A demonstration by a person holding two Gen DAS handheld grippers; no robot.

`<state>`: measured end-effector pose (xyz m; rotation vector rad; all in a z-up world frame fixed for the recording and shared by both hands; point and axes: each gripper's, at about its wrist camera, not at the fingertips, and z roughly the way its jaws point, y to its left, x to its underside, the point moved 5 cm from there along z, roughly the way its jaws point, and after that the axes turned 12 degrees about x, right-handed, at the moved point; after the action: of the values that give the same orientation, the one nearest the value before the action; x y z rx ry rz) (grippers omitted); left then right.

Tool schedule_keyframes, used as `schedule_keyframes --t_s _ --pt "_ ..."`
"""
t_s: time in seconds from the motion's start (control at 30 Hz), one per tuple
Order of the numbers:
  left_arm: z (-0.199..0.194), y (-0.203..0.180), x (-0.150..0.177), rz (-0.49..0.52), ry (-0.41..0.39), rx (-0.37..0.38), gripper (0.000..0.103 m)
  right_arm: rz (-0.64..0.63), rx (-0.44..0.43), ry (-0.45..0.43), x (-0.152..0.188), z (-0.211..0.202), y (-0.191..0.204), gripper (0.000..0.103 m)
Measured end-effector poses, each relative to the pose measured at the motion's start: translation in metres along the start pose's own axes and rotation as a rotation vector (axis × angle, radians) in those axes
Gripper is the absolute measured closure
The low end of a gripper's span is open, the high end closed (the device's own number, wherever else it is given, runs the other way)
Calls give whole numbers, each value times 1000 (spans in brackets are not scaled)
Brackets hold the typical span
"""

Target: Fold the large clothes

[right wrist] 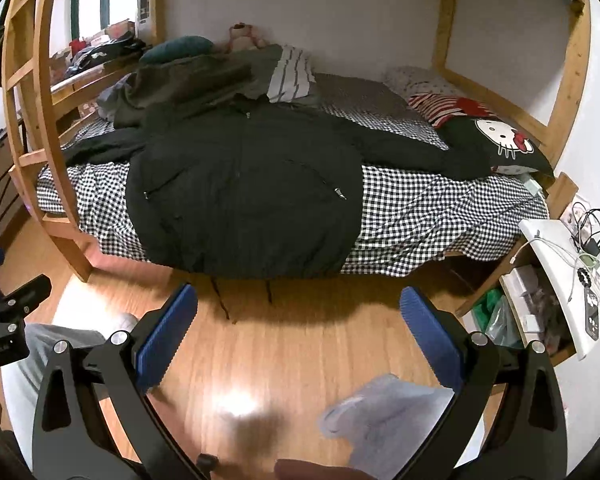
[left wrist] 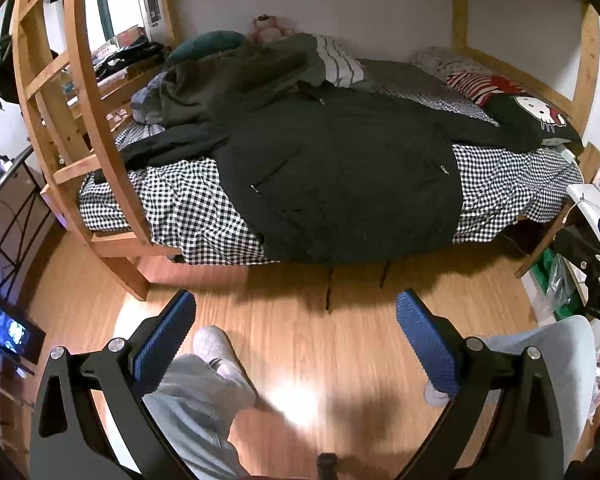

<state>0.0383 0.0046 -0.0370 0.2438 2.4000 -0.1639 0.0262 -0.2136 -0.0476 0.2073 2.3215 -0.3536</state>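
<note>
Black jacket (left wrist: 340,168) lies flat, front up, across the checked bed (left wrist: 188,208), hem over the edge. We hold left gripper (left wrist: 296,344) & right gripper (right wrist: 300,340) spread wide, empty, above floor. Looks soft, bulky, prob slippery; we'd pinch left sleeve (left wrist: 168,144), then right sleeve (right wrist: 412,148).

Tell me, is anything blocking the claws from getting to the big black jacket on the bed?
Nothing visible blocks them. Both the left claw and right claw are open over bare wooden floor, and the black jacket lies spread on the checkered bed straight ahead.
</note>
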Motion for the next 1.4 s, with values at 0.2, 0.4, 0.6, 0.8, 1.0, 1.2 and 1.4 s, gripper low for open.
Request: schedule_keyframes --t_s 0.2,0.4,0.6,0.8,1.0,1.2,1.4 --pt "0 0 0 16 -13 -36 4 -9 12 -10 0 -1 1 3" --pt "0 -2 1 22 -10 -27 4 -4 12 -11 0 -2 1 3" --pt "-1 -3 2 17 -11 -29 4 -4 13 -10 1 -2 3 3" --pt "9 5 4 -1 3 -23 4 11 -37 -22 1 1 4 3" --pt "32 19 4 6 21 -87 4 15 -34 -58 2 19 9 3" --pt "54 40 -11 -21 31 -94 4 28 -104 -50 -9 42 19 3" --pt "83 61 -40 -78 12 -12 4 -15 -95 -129 -35 53 37 3"
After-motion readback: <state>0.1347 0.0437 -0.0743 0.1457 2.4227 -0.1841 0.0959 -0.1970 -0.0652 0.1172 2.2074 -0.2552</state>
